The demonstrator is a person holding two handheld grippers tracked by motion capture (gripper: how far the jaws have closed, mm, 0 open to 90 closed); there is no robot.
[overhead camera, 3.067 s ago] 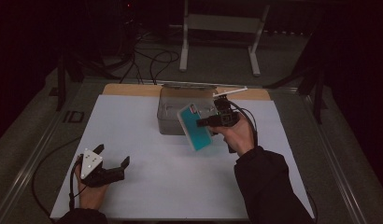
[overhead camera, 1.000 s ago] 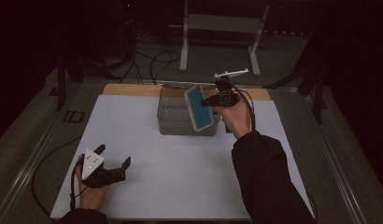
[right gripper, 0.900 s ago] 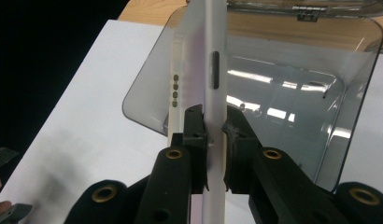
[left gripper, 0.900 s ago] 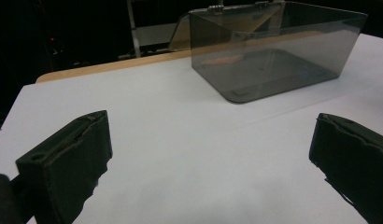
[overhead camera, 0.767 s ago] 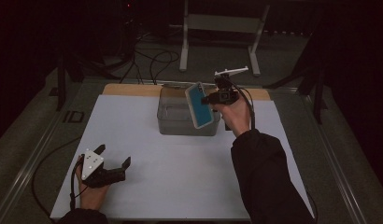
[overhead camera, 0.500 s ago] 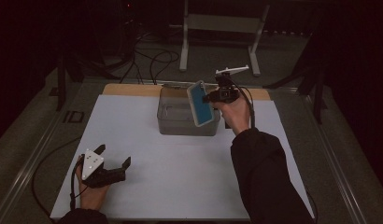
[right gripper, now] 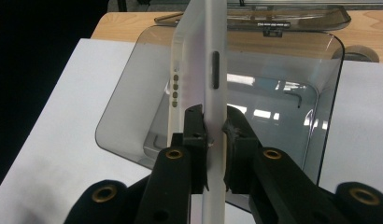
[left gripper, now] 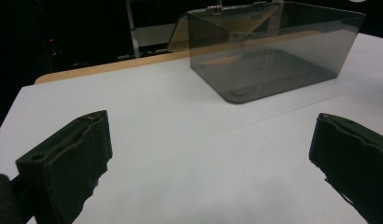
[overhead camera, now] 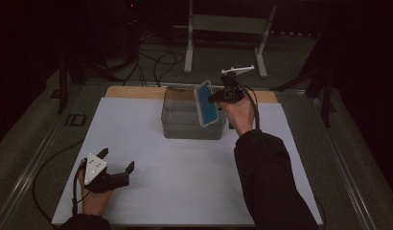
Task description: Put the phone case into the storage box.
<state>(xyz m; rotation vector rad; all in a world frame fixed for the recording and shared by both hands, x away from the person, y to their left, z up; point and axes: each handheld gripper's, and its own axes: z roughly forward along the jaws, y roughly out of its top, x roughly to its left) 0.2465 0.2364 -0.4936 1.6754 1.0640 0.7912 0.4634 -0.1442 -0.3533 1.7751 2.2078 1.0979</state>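
Note:
A phone case (overhead camera: 206,103), blue on its face and pale along its edge (right gripper: 206,84), hangs upright over the smoky clear plastic box (overhead camera: 178,127). My right gripper (overhead camera: 214,99) is shut on the case's lower edge, one pad on each side (right gripper: 213,128). Below the case lies the box's open interior (right gripper: 273,112), with its lid (right gripper: 292,18) folded back behind. At the table's front left my left gripper (overhead camera: 115,165) rests on the white sheet, open, with nothing between its jaws (left gripper: 208,158). The box (left gripper: 273,51) stands well ahead of it.
The white sheet (overhead camera: 185,182) covers most of the table, with a wooden strip (overhead camera: 132,92) at its far edge. A metal stand (overhead camera: 225,28) and cables lie on the dark floor beyond. A cable trails from the left gripper off the table's left side.
The right hand has carried the case from in front of the box up and back over it, and turned it more upright. The left gripper has not moved.

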